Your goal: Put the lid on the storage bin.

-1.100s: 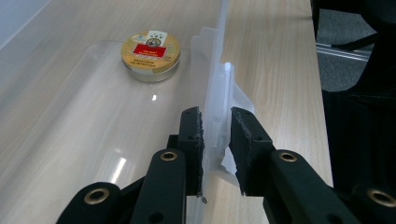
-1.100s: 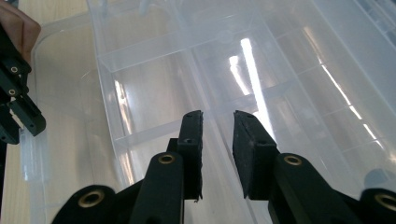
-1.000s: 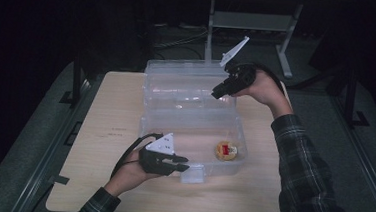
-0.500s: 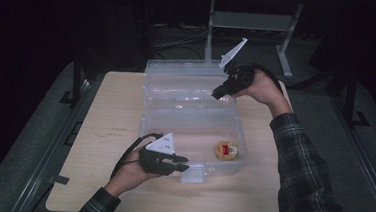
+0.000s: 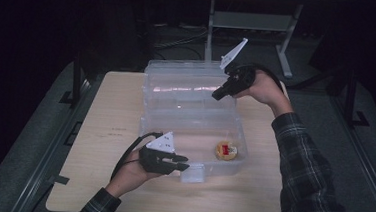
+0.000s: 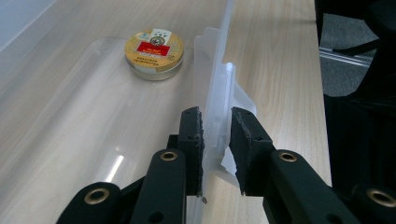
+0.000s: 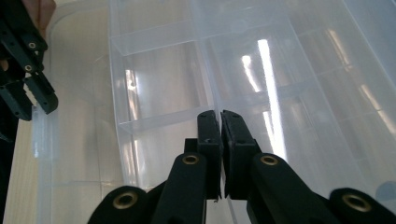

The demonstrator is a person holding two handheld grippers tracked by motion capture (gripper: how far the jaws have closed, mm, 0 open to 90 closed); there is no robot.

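A clear plastic organiser box (image 5: pixel 192 81) lies open on the wooden table (image 5: pixel 109 125). Its far half has several divided compartments (image 7: pixel 159 79). A round gold tin (image 5: pixel 226 150) with a red label sits in the near half, also seen as the tin (image 6: pixel 154 51). My left gripper (image 5: pixel 184 163) is at the near front edge, its jaws (image 6: pixel 215 123) shut on the clear latch tab (image 6: pixel 219 88). My right gripper (image 5: pixel 218 94) hovers over the far half. Its jaws (image 7: pixel 220 114) have just been closing and stand shut with nothing between them.
The left gripper (image 7: pixel 39 100) shows at the edge of the right gripper view, beside the box rim. Bare table lies left of the box and along the near edge. A metal stand (image 5: pixel 247 25) is behind the table in the dark.
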